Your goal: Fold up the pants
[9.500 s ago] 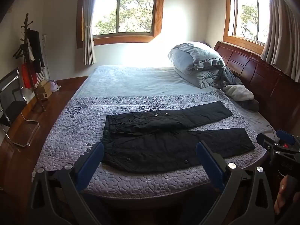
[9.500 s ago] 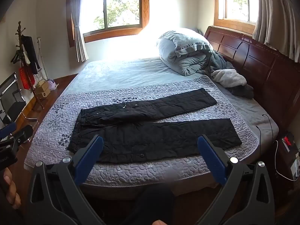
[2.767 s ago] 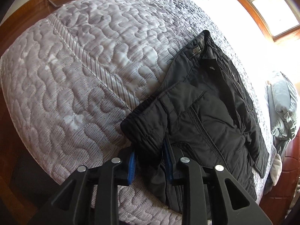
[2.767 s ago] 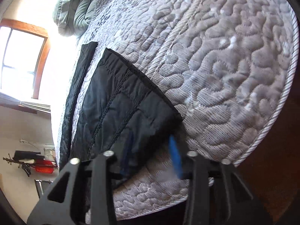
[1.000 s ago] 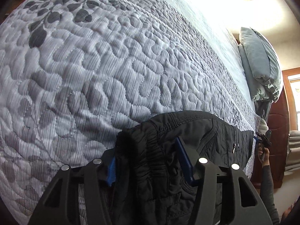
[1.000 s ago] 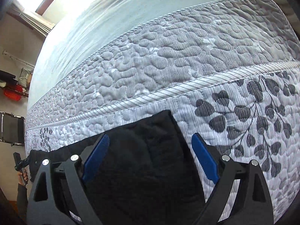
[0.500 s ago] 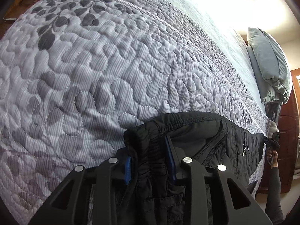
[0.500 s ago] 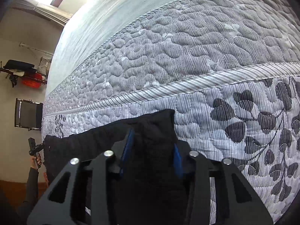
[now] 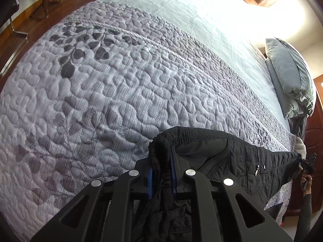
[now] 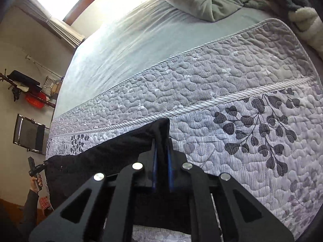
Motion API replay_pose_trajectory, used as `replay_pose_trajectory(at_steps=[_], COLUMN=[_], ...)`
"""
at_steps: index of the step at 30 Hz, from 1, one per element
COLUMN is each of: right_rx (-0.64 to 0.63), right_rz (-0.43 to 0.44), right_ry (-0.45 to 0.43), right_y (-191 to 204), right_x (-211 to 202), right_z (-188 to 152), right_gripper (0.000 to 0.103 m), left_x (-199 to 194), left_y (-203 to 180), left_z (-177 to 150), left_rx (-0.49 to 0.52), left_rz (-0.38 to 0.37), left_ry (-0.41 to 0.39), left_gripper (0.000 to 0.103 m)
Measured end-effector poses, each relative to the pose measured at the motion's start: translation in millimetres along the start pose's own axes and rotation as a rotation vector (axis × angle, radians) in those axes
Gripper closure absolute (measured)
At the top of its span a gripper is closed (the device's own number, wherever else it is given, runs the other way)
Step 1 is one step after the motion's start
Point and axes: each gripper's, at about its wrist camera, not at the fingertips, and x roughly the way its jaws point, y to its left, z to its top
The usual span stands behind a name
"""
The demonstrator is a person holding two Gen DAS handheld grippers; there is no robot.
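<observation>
My left hand-held gripper [image 9: 161, 171] is clamped tight on the waistband corner of the pants [image 9: 232, 161], its blue pads [image 9: 149, 183] pinching the black fabric. My right hand-held gripper [image 10: 161, 161] is closing its jaws on the cuff end of the pants [image 10: 113, 151], the pads already pressing the cloth. The pants hang stretched between the two grippers, over the grey quilt [image 9: 101, 92] on the bed [image 10: 121, 40].

Matt black quilted cloth pants [image 9: 232, 159] lie on a grey stitched, bumpy quilt [image 9: 101, 92]; glossy wood floor [image 9: 24, 26].
</observation>
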Motion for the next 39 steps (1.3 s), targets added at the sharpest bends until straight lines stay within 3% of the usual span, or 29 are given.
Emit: replay_pose_trajectory(at_steps=[7,17,28,39], right_rx=[0.009,0.036,0.090,0.128], right_rz=[-0.044,-0.058,-0.086,-0.081], right_ry=[-0.075,-0.166,-0.225,-0.295], right_y=[16.7,19.2,-5.5,-16.6], right_x=[-81.1,-165.6,-202.4,-216.7], right_z=[-37.4,-121.8,-229.7,-309.8], right_gripper=[0.101,0.102,0.102,0.102], left_x=[-55.3,-134.3,-185.5,-198.9], left_y=[-25.0,-51.3,-53.6,-20.0], left_z=[-8.1,-40.2,-104.5,-167.8], left_rx=[0.048,0.117,0.156,0.096], left_rz=[-0.058,-0.133,-0.152,-0.159], left_ry=[-0.073,-0.171,-0.234,-0.252], left_gripper=[0.090,0.090,0.090,0.090])
